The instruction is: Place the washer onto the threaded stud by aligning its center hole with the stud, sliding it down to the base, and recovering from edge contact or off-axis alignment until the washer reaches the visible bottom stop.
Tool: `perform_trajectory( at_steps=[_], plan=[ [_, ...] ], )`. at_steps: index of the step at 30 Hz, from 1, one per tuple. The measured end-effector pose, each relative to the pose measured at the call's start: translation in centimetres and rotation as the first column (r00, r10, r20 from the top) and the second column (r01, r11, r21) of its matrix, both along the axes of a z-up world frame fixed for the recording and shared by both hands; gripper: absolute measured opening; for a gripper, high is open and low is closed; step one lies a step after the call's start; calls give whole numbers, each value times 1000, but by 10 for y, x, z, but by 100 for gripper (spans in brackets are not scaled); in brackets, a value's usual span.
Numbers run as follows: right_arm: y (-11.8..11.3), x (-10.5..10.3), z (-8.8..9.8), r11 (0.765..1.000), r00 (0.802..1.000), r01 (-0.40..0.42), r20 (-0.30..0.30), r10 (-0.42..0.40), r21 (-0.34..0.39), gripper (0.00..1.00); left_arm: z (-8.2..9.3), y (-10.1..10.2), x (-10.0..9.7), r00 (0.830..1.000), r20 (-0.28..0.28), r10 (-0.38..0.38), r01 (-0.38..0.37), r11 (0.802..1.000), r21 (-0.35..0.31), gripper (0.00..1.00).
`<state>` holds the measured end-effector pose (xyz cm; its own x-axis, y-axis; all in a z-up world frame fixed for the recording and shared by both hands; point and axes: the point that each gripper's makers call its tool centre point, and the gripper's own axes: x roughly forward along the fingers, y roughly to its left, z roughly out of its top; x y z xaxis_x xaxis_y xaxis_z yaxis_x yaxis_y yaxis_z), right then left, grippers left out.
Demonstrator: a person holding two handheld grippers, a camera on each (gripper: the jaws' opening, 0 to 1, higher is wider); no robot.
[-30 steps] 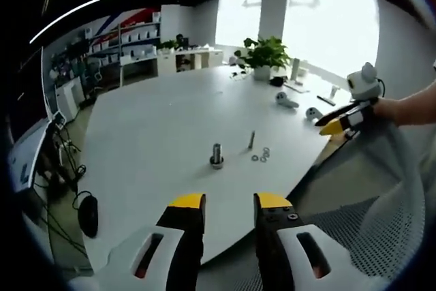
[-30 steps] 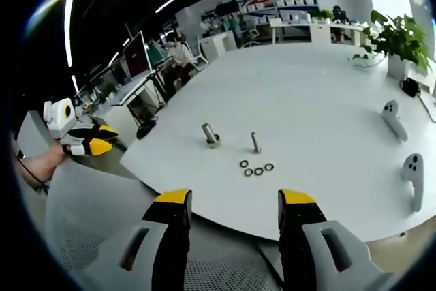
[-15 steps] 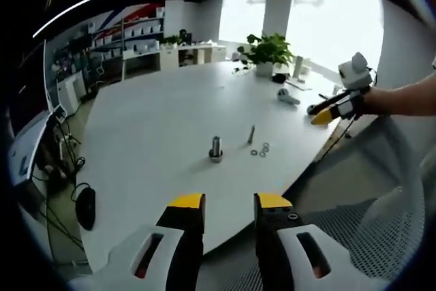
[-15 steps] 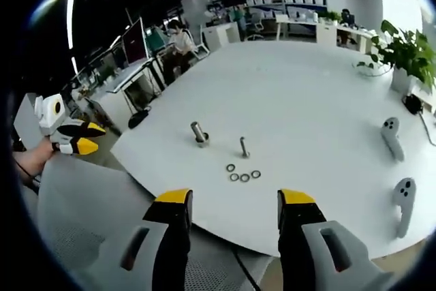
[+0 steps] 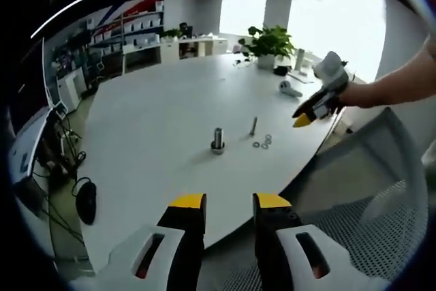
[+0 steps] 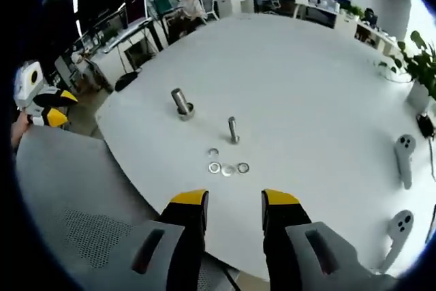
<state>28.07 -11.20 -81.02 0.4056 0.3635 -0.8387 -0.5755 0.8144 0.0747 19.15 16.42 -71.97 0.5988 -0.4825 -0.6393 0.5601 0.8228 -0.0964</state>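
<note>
four washers [image 6: 226, 165] lie bunched by the stud [image 6: 233, 130]; our right gripper [image 6: 234, 199] and left gripper [image 5: 229, 201] gape empty, and we might pinch two.

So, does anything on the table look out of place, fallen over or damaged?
Nothing stands out. The stud and the thicker bolt stand on the white table, and four washers lie loose beside the stud, none yet on it. Both grippers are open and empty, short of the parts.
</note>
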Motion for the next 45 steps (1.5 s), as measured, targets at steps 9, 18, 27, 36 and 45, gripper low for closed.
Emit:
perform_trajectory(
  at_steps=[9,18,27,36,45],
  plan=[
    [-8,22,-26,994,999,-34,-46,29,-100,33,-5,0,-2,1000,-25,0,0,1000,6,26],
    [-5,34,-40,985,994,-70,-93,56,-155,32,-4,1,0,999,-31,14,-15,1000,-26,25],
    [9,40,-55,961,981,-167,-131,140,-220,30,-3,2,2,999,-29,24,-25,999,-26,24],
    [13,47,-61,948,972,-206,-166,168,-242,28,-6,3,1,999,-40,26,-27,1000,-16,24],
    [10,51,-67,940,965,-231,-185,187,-251,25,-8,5,1,998,-50,37,-38,999,-9,23]
  ],
)
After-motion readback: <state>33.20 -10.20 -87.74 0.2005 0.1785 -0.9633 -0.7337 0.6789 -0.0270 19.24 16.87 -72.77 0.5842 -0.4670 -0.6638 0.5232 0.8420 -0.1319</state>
